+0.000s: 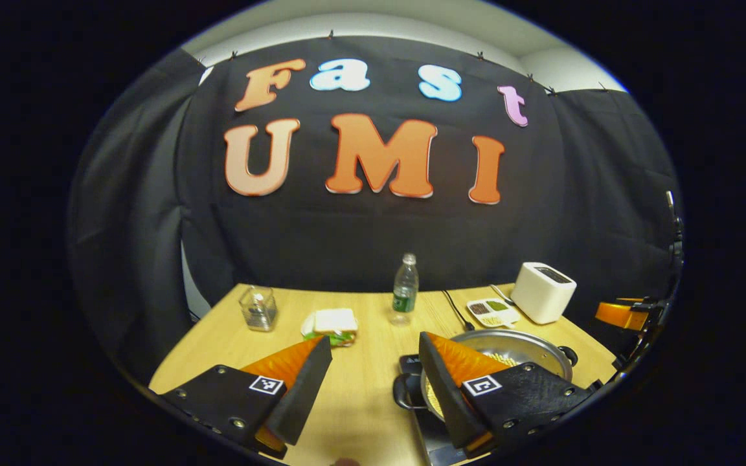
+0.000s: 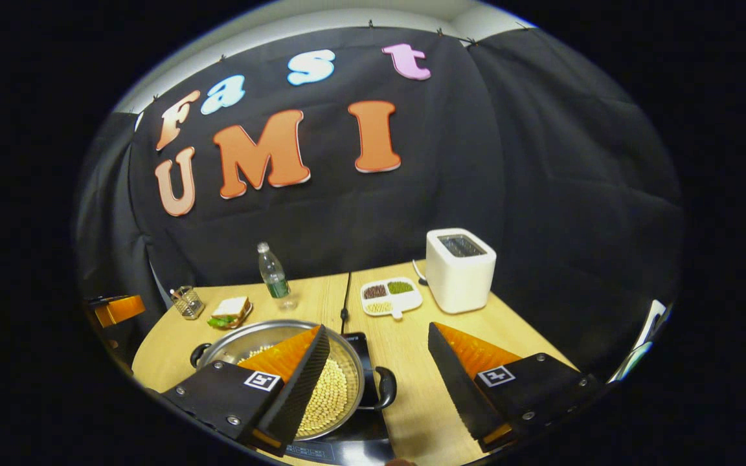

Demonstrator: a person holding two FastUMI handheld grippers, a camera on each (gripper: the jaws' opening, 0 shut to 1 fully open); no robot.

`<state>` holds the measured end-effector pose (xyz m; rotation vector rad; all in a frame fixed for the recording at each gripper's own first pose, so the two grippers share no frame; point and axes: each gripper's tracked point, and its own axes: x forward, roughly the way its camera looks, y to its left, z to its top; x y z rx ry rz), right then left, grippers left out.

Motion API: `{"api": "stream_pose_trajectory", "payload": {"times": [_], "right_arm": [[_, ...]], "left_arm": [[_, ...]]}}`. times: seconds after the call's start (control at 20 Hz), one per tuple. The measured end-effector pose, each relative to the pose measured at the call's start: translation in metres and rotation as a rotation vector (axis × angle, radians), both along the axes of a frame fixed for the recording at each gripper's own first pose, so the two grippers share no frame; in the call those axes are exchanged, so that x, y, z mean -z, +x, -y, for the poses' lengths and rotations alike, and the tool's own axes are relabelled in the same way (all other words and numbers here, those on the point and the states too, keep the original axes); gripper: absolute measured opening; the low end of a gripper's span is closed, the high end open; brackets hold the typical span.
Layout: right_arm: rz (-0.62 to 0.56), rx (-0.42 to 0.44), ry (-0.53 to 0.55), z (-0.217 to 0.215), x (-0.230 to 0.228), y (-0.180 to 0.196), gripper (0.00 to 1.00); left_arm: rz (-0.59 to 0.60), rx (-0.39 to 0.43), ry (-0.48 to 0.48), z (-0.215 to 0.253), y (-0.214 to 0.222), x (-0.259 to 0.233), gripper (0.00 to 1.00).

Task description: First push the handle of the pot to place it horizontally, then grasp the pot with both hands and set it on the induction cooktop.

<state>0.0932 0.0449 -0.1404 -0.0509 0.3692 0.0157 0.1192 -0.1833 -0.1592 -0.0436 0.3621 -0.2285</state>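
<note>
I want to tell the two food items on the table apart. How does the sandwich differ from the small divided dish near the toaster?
The sandwich lies near the glass jar, left of the water bottle; the divided dish lies right of the bottle, beside the toaster. The sandwich is stacked bread with green filling; the dish holds separate dark, green and pale portions. Both rest on the wooden table.

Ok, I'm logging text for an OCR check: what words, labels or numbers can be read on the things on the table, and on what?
Nothing reads clearly.
Water bottle label: too small to read.
Induction cooktop front-edge print: blurred, unreadable.
Square marker on left gripper, likewise on right gripper: coded pattern, no words.
Toaster: no text seen.
</note>
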Motion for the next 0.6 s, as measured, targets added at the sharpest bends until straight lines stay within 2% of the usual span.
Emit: {"api": "stream_pose_trajectory", "payload": {"times": [0.3, 0.6], "right_arm": [[0.204, -0.051, -0.021, -0.003, -0.122, -0.029, 0.95], [0.353, -0.068, -0.017, 0.010, -0.201, -0.057, 0.95]], "left_arm": [[0.209, -0.096, 0.003, -0.058, -0.019, -0.132, 0.85], [0.318, -0.177, 0.027, -0.112, -0.056, -0.208, 0.85]]}}
